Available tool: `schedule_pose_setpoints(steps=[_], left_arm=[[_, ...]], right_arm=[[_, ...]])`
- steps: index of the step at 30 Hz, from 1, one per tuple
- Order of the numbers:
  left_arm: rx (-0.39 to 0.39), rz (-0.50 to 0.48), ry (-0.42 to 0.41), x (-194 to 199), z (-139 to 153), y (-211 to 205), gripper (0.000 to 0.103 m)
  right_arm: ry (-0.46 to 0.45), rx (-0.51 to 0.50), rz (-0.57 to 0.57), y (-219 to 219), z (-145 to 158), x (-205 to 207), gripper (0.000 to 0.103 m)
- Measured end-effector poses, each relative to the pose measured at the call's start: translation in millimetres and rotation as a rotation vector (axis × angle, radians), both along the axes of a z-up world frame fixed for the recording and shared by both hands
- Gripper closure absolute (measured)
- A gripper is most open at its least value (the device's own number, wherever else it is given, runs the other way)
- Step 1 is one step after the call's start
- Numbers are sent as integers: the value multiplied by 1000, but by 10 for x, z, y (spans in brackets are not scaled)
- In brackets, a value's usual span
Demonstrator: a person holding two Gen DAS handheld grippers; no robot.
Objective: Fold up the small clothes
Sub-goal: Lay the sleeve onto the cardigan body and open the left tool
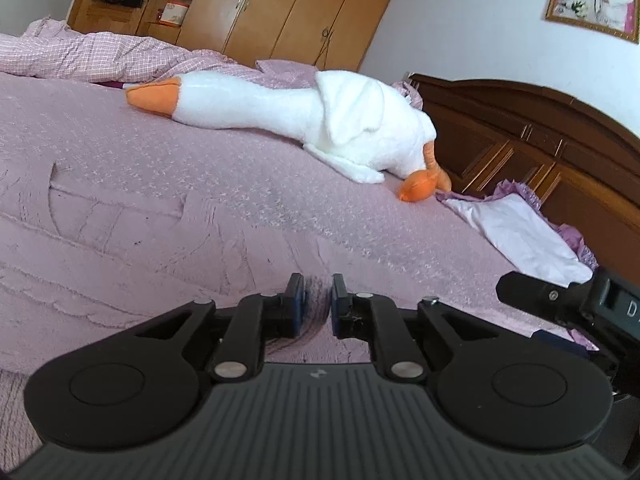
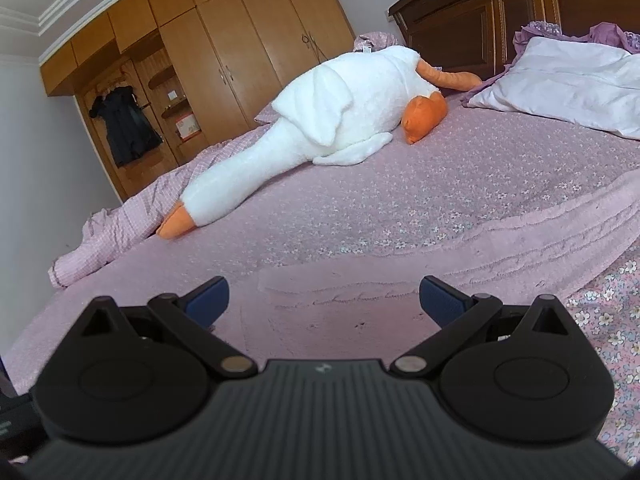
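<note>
Bright, even daylight in both views; source not visible. White plush goose with orange beak (image 1: pixel 304 120) (image 2: pixel 320 120) slightly overexposed, fur detail washed out. Soft shadow just under goose on pink textured bedspread (image 1: pixel 160 208) (image 2: pixel 380 216). Strong fisheye bending beyond goose: wardrobe, headboard curve. Corners dark-vignetted. Focus sharp throughout.

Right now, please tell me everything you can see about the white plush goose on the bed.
The plush goose is large, white and fluffy-looking, with an orange beak and orange feet. It lies stretched out flat on the pink bedspread, long neck extended, beak pointing toward the checked blanket. One floppy wing drapes over its body. Its feet end near the dark wooden headboard, close to the pale pillow. Neither gripper touches it.
</note>
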State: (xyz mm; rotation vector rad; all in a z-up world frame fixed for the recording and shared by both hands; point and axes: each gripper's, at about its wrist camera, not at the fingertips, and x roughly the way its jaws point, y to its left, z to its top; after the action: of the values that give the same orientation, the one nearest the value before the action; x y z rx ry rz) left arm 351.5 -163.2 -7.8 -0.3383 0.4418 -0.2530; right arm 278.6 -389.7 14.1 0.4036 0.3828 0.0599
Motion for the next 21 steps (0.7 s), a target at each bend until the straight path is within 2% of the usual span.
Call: schedule_pose_setpoints(steps=[1, 3, 6, 11, 14, 19, 20, 21], left_arm=[[-9, -18, -2, -13, 11, 2, 70], [-16, -52, -49, -99, 90, 27, 41], [8, -36, -133, -257, 252, 156, 22], [18, 15, -137, -419, 489, 709, 19], [104, 100, -134, -569, 564, 1205, 19], [224, 313, -101, -828, 522, 2146, 21], [229, 336, -82, -865, 500, 2316, 25], [232, 349, -59, -911, 467, 2497, 37]], right_arm=[[2, -2, 2, 6, -3, 4, 0], [2, -4, 8, 12, -4, 16, 0], [6, 15, 41, 6, 4, 50, 0], [14, 39, 84, 86, -45, 79, 0], [22, 30, 150, 216, -60, 109, 0], [7, -74, 273, 626, -40, 71, 0], [-9, -101, 308, 714, -27, 43, 1], [-25, -128, 344, 807, -17, 17, 8]])
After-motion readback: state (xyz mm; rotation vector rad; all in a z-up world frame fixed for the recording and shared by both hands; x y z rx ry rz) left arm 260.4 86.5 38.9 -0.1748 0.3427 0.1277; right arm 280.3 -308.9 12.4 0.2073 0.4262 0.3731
